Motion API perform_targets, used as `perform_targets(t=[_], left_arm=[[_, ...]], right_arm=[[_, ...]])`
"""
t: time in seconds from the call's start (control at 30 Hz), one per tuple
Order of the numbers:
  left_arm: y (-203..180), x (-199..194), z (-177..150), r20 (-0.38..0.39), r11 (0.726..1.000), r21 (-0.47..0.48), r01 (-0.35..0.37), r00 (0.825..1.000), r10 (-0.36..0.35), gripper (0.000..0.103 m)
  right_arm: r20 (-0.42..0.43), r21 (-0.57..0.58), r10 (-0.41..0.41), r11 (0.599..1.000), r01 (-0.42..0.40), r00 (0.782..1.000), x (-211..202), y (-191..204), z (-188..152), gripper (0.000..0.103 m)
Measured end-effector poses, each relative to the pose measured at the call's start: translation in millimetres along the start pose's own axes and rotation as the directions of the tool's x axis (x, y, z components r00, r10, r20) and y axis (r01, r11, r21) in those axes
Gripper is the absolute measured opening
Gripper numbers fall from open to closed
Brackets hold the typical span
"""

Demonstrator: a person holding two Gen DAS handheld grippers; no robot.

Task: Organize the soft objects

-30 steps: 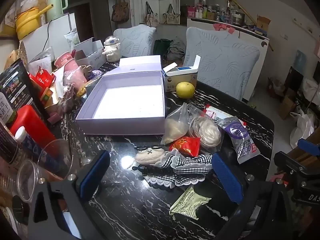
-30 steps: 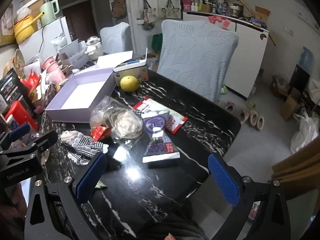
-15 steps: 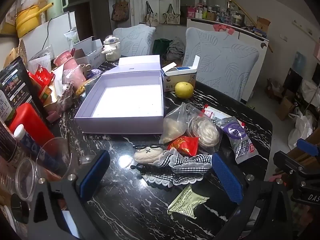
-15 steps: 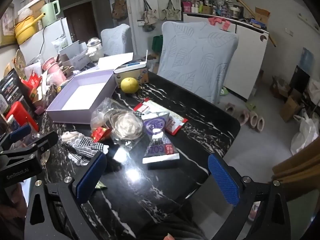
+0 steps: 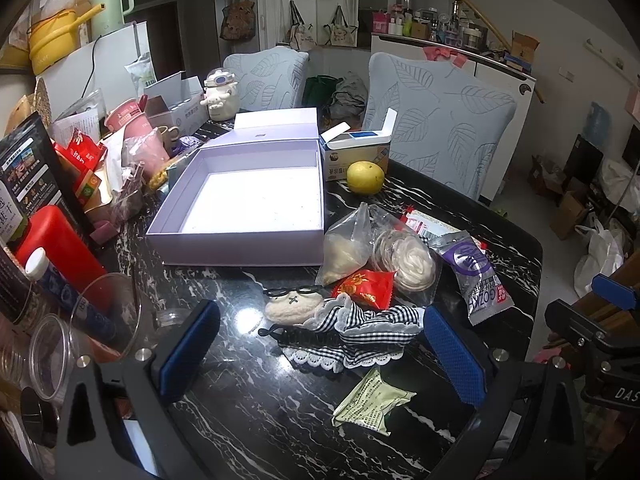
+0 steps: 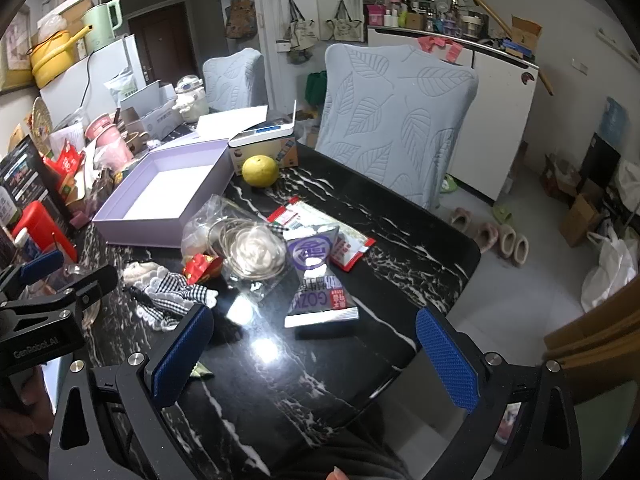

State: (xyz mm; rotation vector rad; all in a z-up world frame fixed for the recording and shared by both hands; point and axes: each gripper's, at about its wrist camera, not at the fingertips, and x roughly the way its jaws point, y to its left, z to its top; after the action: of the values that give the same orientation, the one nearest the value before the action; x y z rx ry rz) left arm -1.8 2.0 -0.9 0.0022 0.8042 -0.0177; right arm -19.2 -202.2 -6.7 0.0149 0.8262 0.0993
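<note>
Above the table point(image 5: 248, 412), both grippers hover unchanged, jaws apart.

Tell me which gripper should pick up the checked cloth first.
Left. The left gripper is open with the checked cloth lying right between its fingers. The right gripper is open too, but the cloth sits off to its left.

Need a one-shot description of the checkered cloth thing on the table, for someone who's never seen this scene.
Find the open lavender box on the black marble table. In front of its near right corner, a pile of packets sits; the checkered cloth lies at the pile's near edge, beside a cream plush. It is the only black-and-white gingham item, trimmed with white lace.
</note>
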Motion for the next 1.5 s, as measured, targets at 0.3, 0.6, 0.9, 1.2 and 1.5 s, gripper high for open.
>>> perform_targets(t=[0.3,0.6,0.9,1.2,1.5], left_arm=[[0.2,-1.3,0.1,0.001,1.0,-0.001,0.004,1.0,-0.004,0.103],[-2.8,-2.4,-1.1,-0.004,1.0,0.007,0.012,1.0,-0.012,0.103],[-3.5,-3.2,-2.3,-0.001,1.0,0.009,0.015,1.0,-0.015,0.103],[-5.4,-3.5,-1.8,-0.009,1.0,0.012,0.026,1.0,-0.025,0.103],[-5.5,-4.2,-1.5,-0.006,1.0,0.014,0.026,1.0,-0.026,0.103]], right_arm=[[0.005,-0.004,0.002,1.0,-0.002,1.0,-2.9,-2.3,0.9,0.103],[0.007,-0.013,-0.001,1.0,0.001,1.0,-3.4,-3.8,0.5,0.103],[0.006,-0.016,0.0,1.0,0.0,1.0,-2.0,-4.4,-0.5,0.103],[0.006,-0.023,0.001,1.0,-0.001,1.0,-0.8,-2.1,-2.6,0.103],[0.01,-0.027,-0.005,1.0,0.005,1.0,-1.2,-2.6,-4.2,0.103]])
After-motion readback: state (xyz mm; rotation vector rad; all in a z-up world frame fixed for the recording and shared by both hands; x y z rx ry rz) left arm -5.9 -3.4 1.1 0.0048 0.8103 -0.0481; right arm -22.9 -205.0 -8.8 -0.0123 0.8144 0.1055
